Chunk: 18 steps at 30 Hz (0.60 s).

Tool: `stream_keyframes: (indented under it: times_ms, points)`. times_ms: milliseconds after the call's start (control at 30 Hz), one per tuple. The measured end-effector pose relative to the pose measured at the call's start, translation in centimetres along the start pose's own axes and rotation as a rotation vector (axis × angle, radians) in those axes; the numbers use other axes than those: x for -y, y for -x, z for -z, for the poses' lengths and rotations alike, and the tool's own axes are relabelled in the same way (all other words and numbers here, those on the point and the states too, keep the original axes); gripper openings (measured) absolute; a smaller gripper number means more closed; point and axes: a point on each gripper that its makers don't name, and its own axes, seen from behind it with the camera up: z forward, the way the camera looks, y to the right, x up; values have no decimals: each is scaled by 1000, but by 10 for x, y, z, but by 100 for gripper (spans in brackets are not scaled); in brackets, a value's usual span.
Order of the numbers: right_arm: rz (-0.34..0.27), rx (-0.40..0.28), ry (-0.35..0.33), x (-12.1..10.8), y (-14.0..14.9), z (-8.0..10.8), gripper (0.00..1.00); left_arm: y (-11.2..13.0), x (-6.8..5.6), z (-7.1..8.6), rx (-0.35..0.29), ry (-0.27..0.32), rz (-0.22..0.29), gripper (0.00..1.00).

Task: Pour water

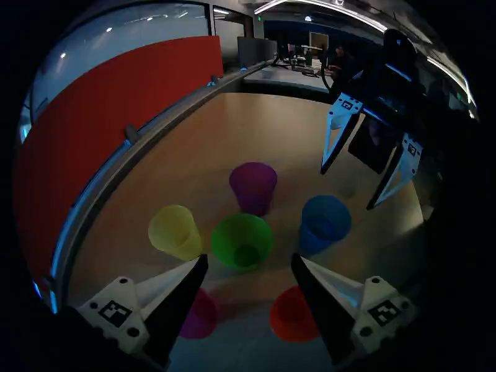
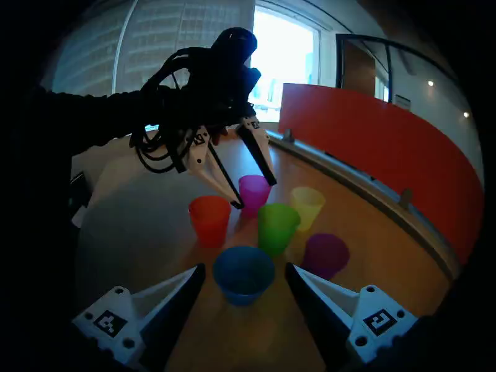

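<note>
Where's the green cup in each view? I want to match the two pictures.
Left gripper view: the green cup stands at centre, between the yellow cup and the blue cup.
Right gripper view: it stands slightly right of centre, just beyond the blue cup.
Shared landmark: the red wall panel.

The green cup (image 1: pixel 242 242), blue cup (image 1: pixel 323 223), yellow cup (image 1: pixel 175 231) and purple cup (image 1: pixel 253 186) are translucent plastic, smooth and faintly glossy. The surface (image 1: pixel 260 130) looks like pale wood laminate, smooth with a soft sheen. The fingers (image 1: pixel 180 291) are matt white plastic with black inner faces. The red panel (image 1: pixel 111 124) looks matt; its rail (image 1: pixel 124 161) resembles dull metal.
</note>
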Motion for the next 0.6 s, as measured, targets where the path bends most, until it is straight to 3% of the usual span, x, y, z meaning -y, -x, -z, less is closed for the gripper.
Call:
stream_keyframes:
  times_ms: [600]
  points:
    - [-22, 8, -33, 5, 16, -12, 99, 8, 5, -29, 90, -8, 12, 100]
